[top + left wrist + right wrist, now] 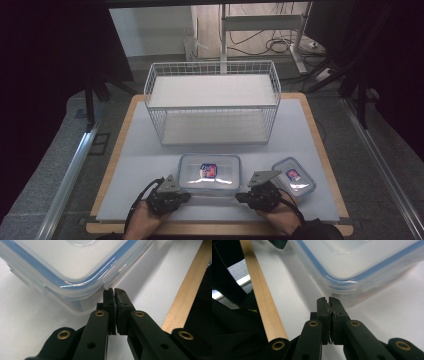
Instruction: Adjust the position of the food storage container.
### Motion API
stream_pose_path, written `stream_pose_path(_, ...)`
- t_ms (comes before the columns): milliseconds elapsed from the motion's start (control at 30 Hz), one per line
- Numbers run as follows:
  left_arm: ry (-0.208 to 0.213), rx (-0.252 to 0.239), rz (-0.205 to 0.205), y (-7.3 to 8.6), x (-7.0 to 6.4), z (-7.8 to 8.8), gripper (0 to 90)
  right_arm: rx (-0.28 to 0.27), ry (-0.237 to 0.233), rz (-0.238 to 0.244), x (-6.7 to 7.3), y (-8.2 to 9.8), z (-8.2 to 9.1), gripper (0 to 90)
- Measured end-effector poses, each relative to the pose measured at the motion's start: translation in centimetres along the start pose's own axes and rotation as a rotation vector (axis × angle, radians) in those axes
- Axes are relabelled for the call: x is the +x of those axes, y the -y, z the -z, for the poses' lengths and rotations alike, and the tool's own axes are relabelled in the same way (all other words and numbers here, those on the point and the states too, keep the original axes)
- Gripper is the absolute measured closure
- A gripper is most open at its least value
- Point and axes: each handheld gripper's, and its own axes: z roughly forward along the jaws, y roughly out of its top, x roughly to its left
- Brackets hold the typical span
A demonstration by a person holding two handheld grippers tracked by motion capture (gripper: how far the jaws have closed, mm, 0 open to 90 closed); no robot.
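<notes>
Two closed claws flank a large clear container near the front edge of the desk.

The left claw [186, 196] sits at the front left corner of the large lidded container [210, 173], its jaws pressed together with nothing between them, tips just at the container's blue-sealed rim (touching or not, I cannot tell). The right claw [240, 197] is at the front right corner, jaws likewise together and empty. A smaller container [295, 176] lies just right of it, and a white wire basket [212, 102] stands behind, further back on the desk [140, 155].
</notes>
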Motion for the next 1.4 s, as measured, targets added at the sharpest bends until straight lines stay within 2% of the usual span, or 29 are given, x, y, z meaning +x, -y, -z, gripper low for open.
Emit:
stream_pose_path(100, -0.027, -0.024, 0.013, 0.4, 0.0, 1.2, 86.2, -0.033, 0.088, -0.004, -0.5, -0.1, 2.0, 86.6)
stream_pose_path(133, -0.027, -0.024, 0.013, 0.4, 0.0, 1.2, 85.9, -0.033, 0.088, -0.004, -0.5, -0.1, 2.0, 86.6)
stream_pose_path(167, -0.039, -0.035, 0.016, 0.6, 0.2, 1.8, 85.8, -0.029, 0.171, -0.018, -1.1, 0.3, 3.3, 86.4)
stream_pose_path(200, -0.057, -0.051, 0.032, 1.0, 0.4, 2.6, 85.7, -0.025, 0.201, -0.015, -1.3, 0.6, 3.6, 86.4)
stream_pose_path(233, -0.057, -0.051, 0.032, 1.0, 0.4, 2.6, 85.7, -0.025, 0.201, -0.015, -1.3, 0.6, 3.6, 86.4)
stream_pose_path(333, -0.085, -0.068, 0.064, 1.7, 0.9, 3.3, 85.3, 0.009, 0.302, -0.043, -2.4, 1.6, 4.9, 86.5)
stream_pose_path(367, -0.096, -0.067, 0.073, 1.9, 1.1, 3.4, 85.3, 0.019, 0.347, -0.068, -3.1, 2.1, 5.5, 86.7)
stream_pose_path(400, -0.101, -0.066, 0.077, 1.9, 1.2, 3.4, 85.3, 0.019, 0.347, -0.068, -3.1, 2.1, 5.5, 86.7)
stream_pose_path(433, -0.111, -0.062, 0.077, 1.9, 1.2, 3.4, 85.3, 0.025, 0.371, -0.09, -3.8, 2.5, 6.1, 86.8)
stream_pose_path(500, -0.123, -0.055, 0.069, 1.9, 1.2, 3.3, 85.3, 0.023, 0.374, -0.1, -4.1, 2.6, 6.4, 89.1)
stream_pose_path(567, -0.128, -0.054, 0.061, 1.9, 1.2, 3.3, 85.2, 0.002, 0.349, -0.121, -4.6, 2.9, 6.7, 89.1)
stream_pose_path(600, -0.129, -0.054, 0.061, 1.9, 1.2, 3.3, 85.0, 0.009, 0.359, -0.117, -4.7, 2.9, 6.8, 89.1)
stream_pose_path(767, -0.131, -0.067, 0.09, 2.0, 1.5, 3.3, 85.0, 0.008, 0.379, -0.125, -5.3, 3.0, 7.1, 89.2)
stream_pose_path(900, -0.129, -0.074, 0.109, 2.1, 1.8, 3.3, 84.8, -0.001, 0.397, -0.15, -6.0, 3.2, 7.4, 89.2)
stream_pose_path(1000, -0.137, -0.08, 0.119, 2.1, 1.9, 3.3, 82.0, -0.004, 0.395, -0.13, -5.7, 3.1, 7.4, 88.9)
stream_pose_path(1033, -0.141, -0.082, 0.122, 2.1, 1.9, 3.4, 77.8, -0.027, 0.376, -0.113, -5.4, 2.8, 7.3, 86.3)
stream_pose_path(1133, -0.167, -0.09, 0.125, 2.1, 2.0, 3.5, 72.5, -0.045, 0.366, -0.102, -5.2, 2.7, 7.3, 81.6)
stream_pose_path(1200, -0.188, -0.092, 0.122, 2.1, 2.1, 3.6, 64.4, -0.064, 0.355, -0.093, -5.0, 2.6, 7.2, 75.7)
stream_pose_path(1233, -0.205, -0.094, 0.12, 2.0, 2.0, 3.6, 57.6, -0.08, 0.344, -0.089, -4.9, 2.5, 7.1, 68.0)
stream_pose_path(1267, -0.205, -0.094, 0.12, 2.0, 2.0, 3.6, 53.7, -0.08, 0.344, -0.089, -4.9, 2.5, 7.1, 68.0)
stream_pose_path(1300, -0.215, -0.095, 0.119, 2.0, 2.1, 3.7, 53.7, -0.09, 0.339, -0.092, -4.9, 2.4, 7.0, 64.4)
stream_pose_path(1400, -0.243, -0.103, 0.115, 2.0, 2.1, 3.8, 39.3, -0.11, 0.316, -0.08, -4.8, 2.3, 6.8, 53.9)
